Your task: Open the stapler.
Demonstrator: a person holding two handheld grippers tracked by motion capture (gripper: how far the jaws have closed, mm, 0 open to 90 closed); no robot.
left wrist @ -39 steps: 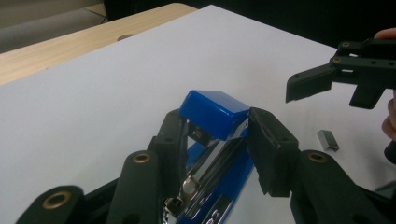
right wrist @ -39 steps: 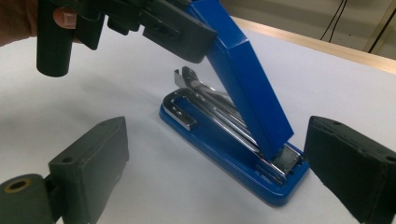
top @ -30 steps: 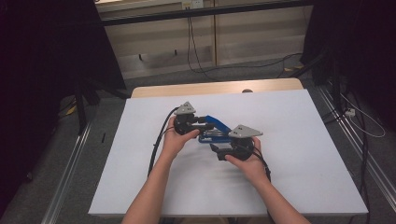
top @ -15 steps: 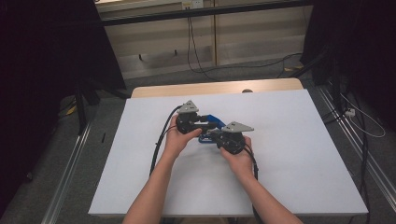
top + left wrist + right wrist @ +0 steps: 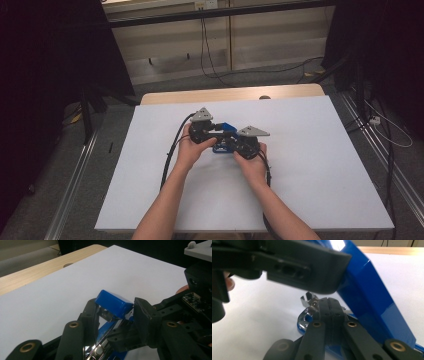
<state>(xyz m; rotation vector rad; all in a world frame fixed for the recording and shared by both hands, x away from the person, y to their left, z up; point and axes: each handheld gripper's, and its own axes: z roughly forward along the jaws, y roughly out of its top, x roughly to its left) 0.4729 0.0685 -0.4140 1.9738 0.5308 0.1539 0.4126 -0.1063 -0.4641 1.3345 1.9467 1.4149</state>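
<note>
Hands are meeting at the middle of the white table (image 5: 310, 165), each one working a black gripper around a blue stapler (image 5: 226, 127).

From the high view, the stapler is lying between the two grippers, near the table's centre, with its blue top showing just behind them. The left gripper (image 5: 220, 134) is reaching in from the left, its grey plate pointing away from the person, and the right gripper (image 5: 231, 145) is coming in from the right, just beside it.

In the left gripper view, the left gripper (image 5: 117, 315) is pinching the stapler's (image 5: 113, 302) raised blue top arm, one jaw pressing on each side of it. That arm is tilting up, away from the shiny metal track running below it.

In the right gripper view, the right gripper (image 5: 329, 305) is showing its jaws pressed together, pad against pad, after just closing. Their tips are sitting at the metal staple track inside the opened stapler (image 5: 372, 300); whether anything thin is caught between them cannot be told. One of the left gripper's jaws is crossing the top of this view, lying against the blue arm.
</note>
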